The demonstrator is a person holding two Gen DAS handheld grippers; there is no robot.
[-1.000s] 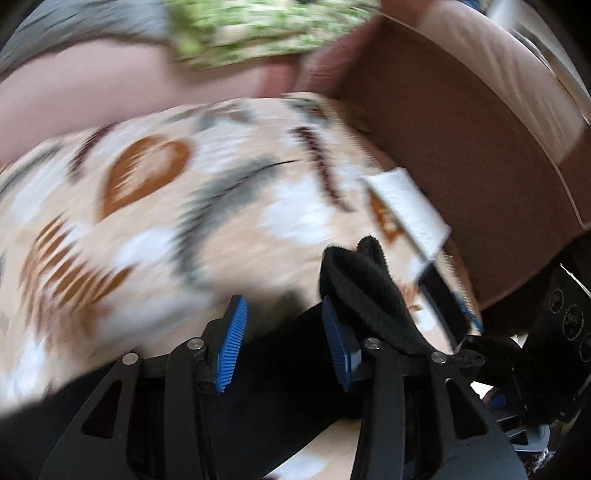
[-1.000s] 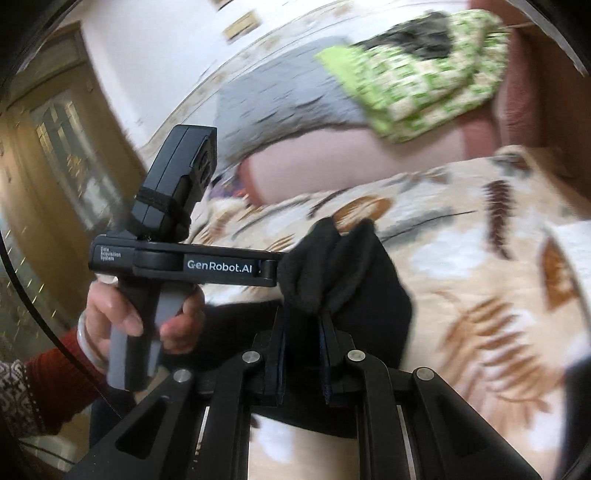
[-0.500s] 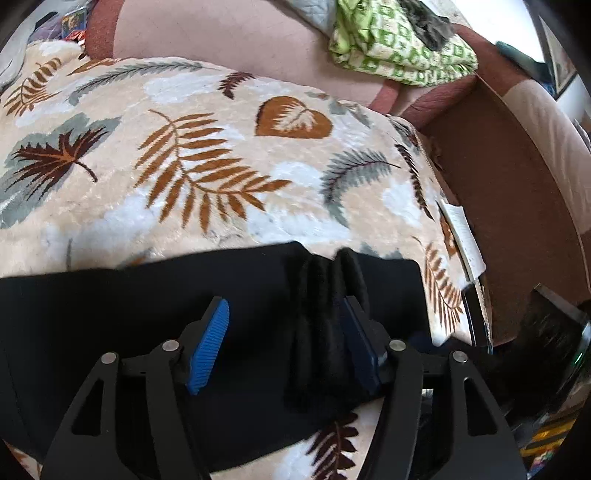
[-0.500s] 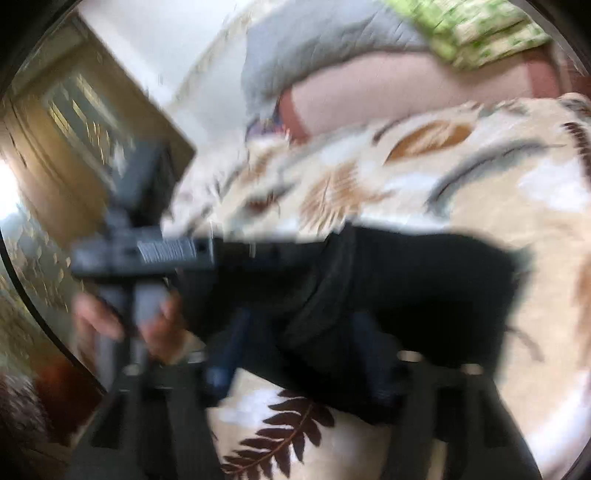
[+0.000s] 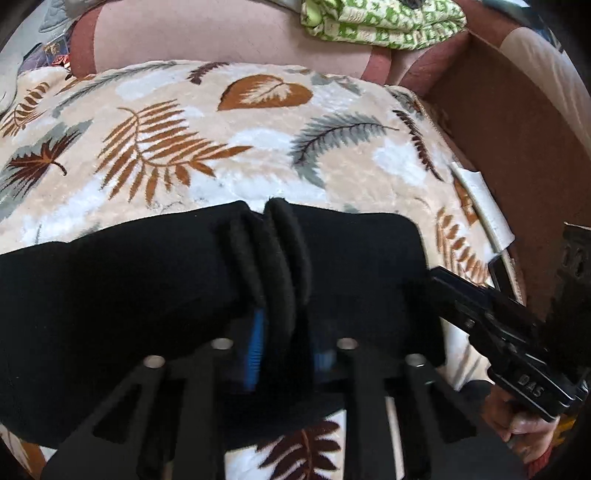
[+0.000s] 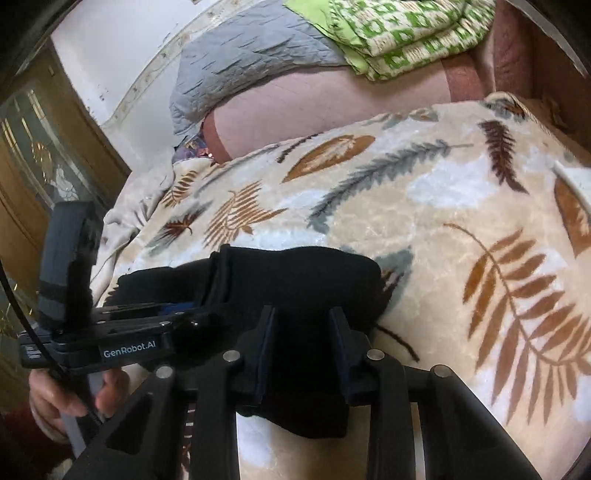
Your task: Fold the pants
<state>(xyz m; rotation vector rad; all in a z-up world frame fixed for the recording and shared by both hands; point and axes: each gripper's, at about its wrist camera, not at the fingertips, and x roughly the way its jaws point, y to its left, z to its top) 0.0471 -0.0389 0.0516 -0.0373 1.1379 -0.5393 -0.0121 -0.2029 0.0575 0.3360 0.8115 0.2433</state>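
Black pants (image 5: 147,295), one pair, flat across leaf-print blanket (image 5: 221,147), left gripper (image 5: 284,354) pinching bunched fabric, right gripper (image 6: 303,354) just closing around folded end, bare blanket beyond.

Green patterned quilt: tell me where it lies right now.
The green patterned quilt lies folded at the top of both wrist views, at the bed's far end, beside a grey quilted cover and well beyond the black pants.
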